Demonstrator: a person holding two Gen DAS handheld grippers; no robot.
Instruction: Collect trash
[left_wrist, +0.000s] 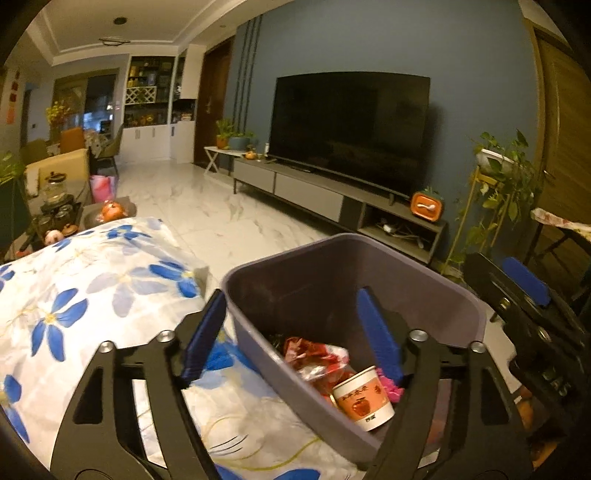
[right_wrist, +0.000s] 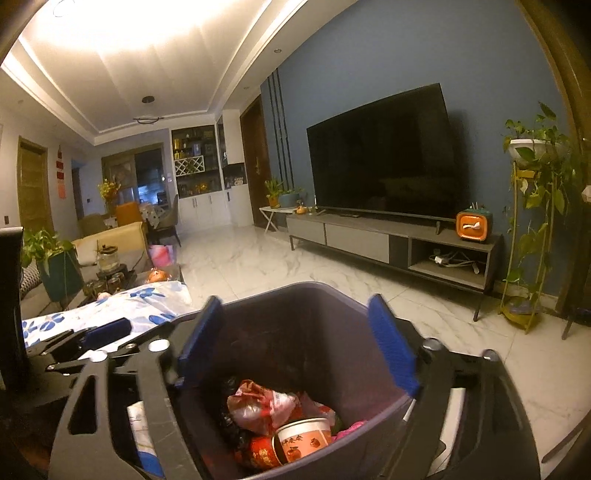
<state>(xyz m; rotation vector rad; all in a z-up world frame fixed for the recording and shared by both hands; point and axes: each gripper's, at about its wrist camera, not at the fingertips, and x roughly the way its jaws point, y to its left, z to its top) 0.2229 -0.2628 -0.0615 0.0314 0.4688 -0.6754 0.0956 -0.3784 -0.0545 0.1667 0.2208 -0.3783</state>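
A grey-purple trash bin (left_wrist: 273, 354) (right_wrist: 306, 285) stands right in front of both grippers. Inside lie a paper cup (left_wrist: 364, 400) (right_wrist: 304, 439) with an orange print, crumpled red wrappers (left_wrist: 314, 354) (right_wrist: 258, 402) and something pink (left_wrist: 391, 387) (right_wrist: 351, 428). My left gripper (left_wrist: 291, 299) is open and straddles the bin's left wall, one blue pad outside over the cloth and one inside, gripping nothing. My right gripper (right_wrist: 295, 301) is open above the bin's mouth with nothing between its pads. Each gripper shows at the edge of the other's view.
A white cloth with blue flowers (left_wrist: 92, 295) (right_wrist: 147, 299) covers the surface left of the bin. Beyond are a marble floor (left_wrist: 207, 206), a low TV stand (left_wrist: 332, 195) with a large TV, a plant stand (left_wrist: 495, 184) at the right, and a table with jars (left_wrist: 55, 210) at the left.
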